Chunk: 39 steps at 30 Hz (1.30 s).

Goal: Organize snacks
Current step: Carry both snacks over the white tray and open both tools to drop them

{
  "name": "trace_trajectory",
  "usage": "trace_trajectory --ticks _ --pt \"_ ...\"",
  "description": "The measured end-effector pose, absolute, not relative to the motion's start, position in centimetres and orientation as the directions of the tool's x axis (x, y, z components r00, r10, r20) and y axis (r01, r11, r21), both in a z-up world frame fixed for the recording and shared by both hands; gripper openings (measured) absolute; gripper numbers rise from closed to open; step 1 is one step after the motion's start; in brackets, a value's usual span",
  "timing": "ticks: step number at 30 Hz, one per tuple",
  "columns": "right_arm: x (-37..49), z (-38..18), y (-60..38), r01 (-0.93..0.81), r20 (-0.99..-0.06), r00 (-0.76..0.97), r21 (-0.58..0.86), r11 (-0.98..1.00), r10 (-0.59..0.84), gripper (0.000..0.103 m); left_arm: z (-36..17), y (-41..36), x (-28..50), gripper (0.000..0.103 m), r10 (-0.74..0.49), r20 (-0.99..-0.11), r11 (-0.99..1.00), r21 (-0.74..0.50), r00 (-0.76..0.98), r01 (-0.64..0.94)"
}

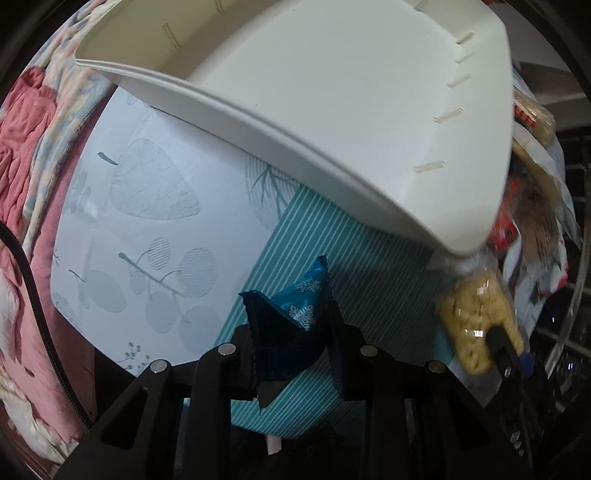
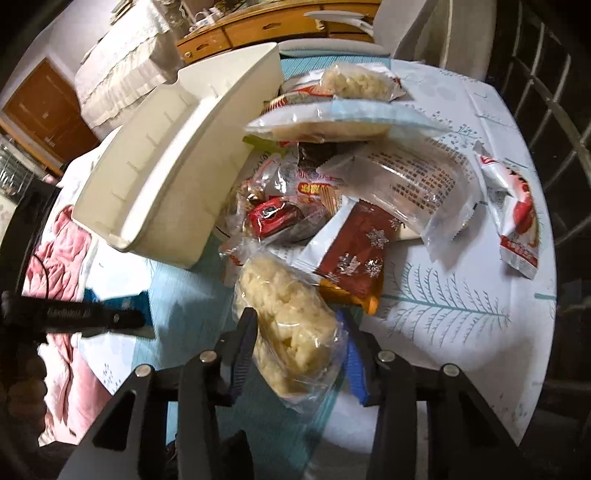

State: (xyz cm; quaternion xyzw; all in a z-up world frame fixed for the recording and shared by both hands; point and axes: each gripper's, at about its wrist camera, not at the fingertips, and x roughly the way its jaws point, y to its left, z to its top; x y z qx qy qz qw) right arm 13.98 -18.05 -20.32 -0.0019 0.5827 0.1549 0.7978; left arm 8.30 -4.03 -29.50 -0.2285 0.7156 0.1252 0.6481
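Observation:
My left gripper (image 1: 293,328) is shut on a blue snowflake-print snack packet (image 1: 291,325), held above the table in front of a white plastic bin (image 1: 332,122). The bin also shows in the right wrist view (image 2: 166,166), at the left. My right gripper (image 2: 299,343) is shut on a clear bag of pale yellow puffed snack (image 2: 288,332), which appears in the left wrist view (image 1: 476,325) at right. A pile of snack packets (image 2: 332,192) lies beside the bin, with a red snowflake packet (image 2: 354,254) on top near me.
The round table has a white and teal leaf-print cloth (image 1: 155,229). A red-and-white packet (image 2: 517,221) lies apart at the right. Pink cloth (image 1: 22,147) lies beyond the table's left edge. A wooden cabinet (image 2: 280,26) stands behind.

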Motion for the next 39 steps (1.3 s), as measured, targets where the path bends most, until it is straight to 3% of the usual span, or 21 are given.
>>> trace_trajectory --ticks 10,15,22,32,39 --pt "12.6 -14.9 -16.0 -0.089 -0.889 0.425 0.144 0.986 0.169 0.043 -25.3 2.0 5.9 0.026 -0.201 -0.978 0.919 -0.167 -0.061 -0.356" --pt "12.2 -11.3 -14.2 -0.051 -0.840 0.522 0.139 0.989 0.144 0.043 -21.9 7.8 7.7 0.026 -0.222 -0.973 0.928 -0.191 -0.063 -0.321" --pt "11.9 -6.8 -11.0 -0.042 -0.740 0.656 0.158 0.987 0.146 0.043 -17.1 10.7 8.8 0.026 -0.177 -0.984 0.973 -0.170 -0.029 -0.156" --pt "11.0 -5.3 -6.7 -0.060 -0.647 0.738 0.220 0.974 0.192 0.043 -7.9 12.9 10.9 0.026 -0.166 -0.972 0.985 -0.156 0.165 0.067" --pt "10.6 -6.0 -4.5 -0.069 -0.643 0.731 0.261 0.963 0.227 0.044 -5.4 14.9 14.1 0.026 -0.210 -0.942 0.977 -0.189 0.263 0.103"
